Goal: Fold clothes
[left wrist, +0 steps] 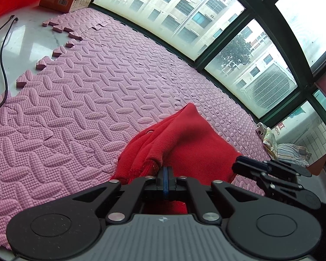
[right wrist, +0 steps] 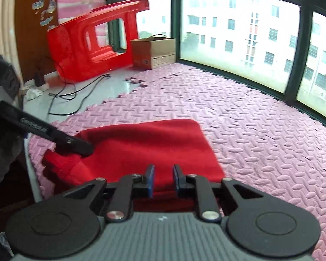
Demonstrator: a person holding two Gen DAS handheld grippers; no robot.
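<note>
Gripping a bunched fold of the red garment (left wrist: 180, 143) at lower centre of the frame, the left gripper (left wrist: 165, 174) is closed; right gripper (right wrist: 163, 179) jaws stand apart above the cloth on the pink foam mat (right wrist: 260, 130).

Garment (right wrist: 145, 145) on mat (right wrist: 250, 130), window (right wrist: 239, 32) behind.

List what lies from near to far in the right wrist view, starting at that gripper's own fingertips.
right gripper, its jaws apart → red garment spread on the mat → bare pink foam mat → cardboard box by the window.
</note>
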